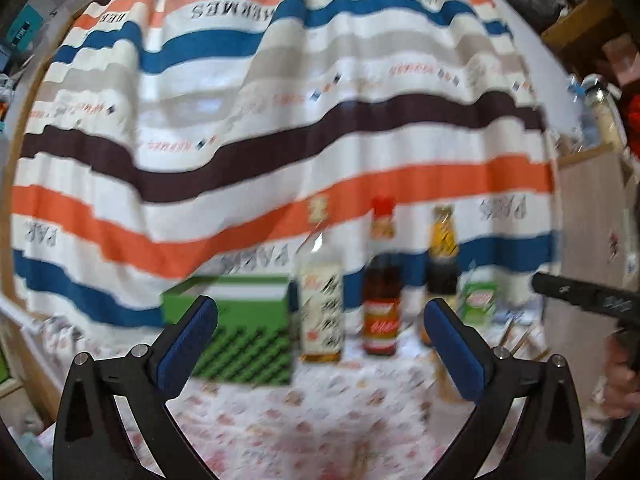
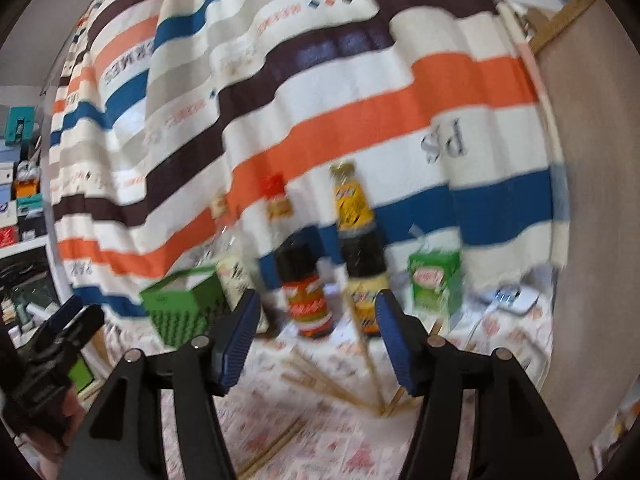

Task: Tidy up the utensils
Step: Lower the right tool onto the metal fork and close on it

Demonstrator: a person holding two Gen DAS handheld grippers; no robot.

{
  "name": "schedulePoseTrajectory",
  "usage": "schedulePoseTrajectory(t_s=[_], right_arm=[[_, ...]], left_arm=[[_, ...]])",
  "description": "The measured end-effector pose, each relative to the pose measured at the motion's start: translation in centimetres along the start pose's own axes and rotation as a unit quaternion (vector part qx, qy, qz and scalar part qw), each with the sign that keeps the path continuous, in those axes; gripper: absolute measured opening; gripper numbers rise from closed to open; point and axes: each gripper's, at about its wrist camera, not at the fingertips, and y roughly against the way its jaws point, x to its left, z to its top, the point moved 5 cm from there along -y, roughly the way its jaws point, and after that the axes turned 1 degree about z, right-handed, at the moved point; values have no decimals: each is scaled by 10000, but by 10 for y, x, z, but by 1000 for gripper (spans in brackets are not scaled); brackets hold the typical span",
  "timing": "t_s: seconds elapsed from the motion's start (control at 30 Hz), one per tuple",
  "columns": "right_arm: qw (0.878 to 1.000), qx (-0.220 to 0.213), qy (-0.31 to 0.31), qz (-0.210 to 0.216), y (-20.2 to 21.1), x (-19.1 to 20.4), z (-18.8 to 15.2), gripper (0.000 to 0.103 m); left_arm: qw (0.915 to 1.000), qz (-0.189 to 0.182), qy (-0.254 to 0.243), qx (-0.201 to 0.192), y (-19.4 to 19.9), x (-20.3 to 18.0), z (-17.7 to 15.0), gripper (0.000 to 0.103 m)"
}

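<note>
Several wooden chopsticks [image 2: 320, 380] lie scattered on the patterned tablecloth [image 2: 352, 444], in front of the bottles; in the left wrist view a few chopsticks [image 1: 516, 340] show at the right. A green perforated holder box [image 1: 236, 336] [image 2: 180, 308] stands at the left of the bottles, open at the top. My left gripper [image 1: 320, 308] is wide open and holds nothing, level with the box and bottles. My right gripper [image 2: 318, 298] is open above the chopsticks, nothing pressed between its blue pads. Both views are blurred.
A pale-labelled bottle [image 1: 322, 304], a red-capped sauce bottle [image 1: 380, 300] and a dark yellow-necked bottle [image 2: 358, 256] stand in a row before a striped curtain [image 1: 280, 120]. A green carton [image 2: 434, 280] and white device [image 2: 516, 300] sit right. Shelves [image 2: 20, 200] left, a brown board [image 2: 592, 200] right.
</note>
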Motion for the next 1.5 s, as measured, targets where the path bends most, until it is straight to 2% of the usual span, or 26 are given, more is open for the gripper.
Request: schedulePoseTrajectory(t_s=[0.07,0.17,0.3,0.4,0.47,0.6,0.7,0.83,0.93,1.03,1.13,1.3,1.5], right_arm=[[9999,98,79,-10,1,5,-18,65],[9995,274,124,-38,-2,5,-47,66],[9979,586,108,-239,-17,-8,-75,66],[9956,839,-1,-430,-30,-24,-84,66],[9933,964,-147,-622,-33,-38,-89,66],[9841,1319,-808,-876,-39,-74,-97,66],[9683,1845,-1242,-1139,-50,-99,-112,58],[9410,2646,-1497,-1485,-73,-127,-146,45],[9289,2961,-1661,-1480,-84,-141,-163,35],[9173,3218,-1612,-1703,-93,-154,-181,26],[9123,3335,-1633,-1725,-97,-160,-190,21],[9119,3399,-1469,-1771,-102,-157,-193,20],[9111,3446,-1054,-2002,-107,-152,-196,13]], left_arm=[[9997,28,115,203,-3,9,-18,102],[9986,97,308,427,-6,22,-44,102],[9981,346,160,493,-10,25,-76,102],[9986,69,-118,519,-11,16,-90,102],[9987,148,-85,482,-11,17,-95,102],[9968,117,279,742,-21,27,-104,102],[9942,107,629,860,-28,43,-109,102],[9912,309,931,894,-35,60,-114,102],[9909,581,799,913,-39,64,-120,102],[9903,810,546,989,-45,64,-125,102],[9899,878,489,1004,-46,66,-126,102],[9876,881,735,1075,-48,76,-127,102],[9854,843,906,1172,-51,83,-129,102]])
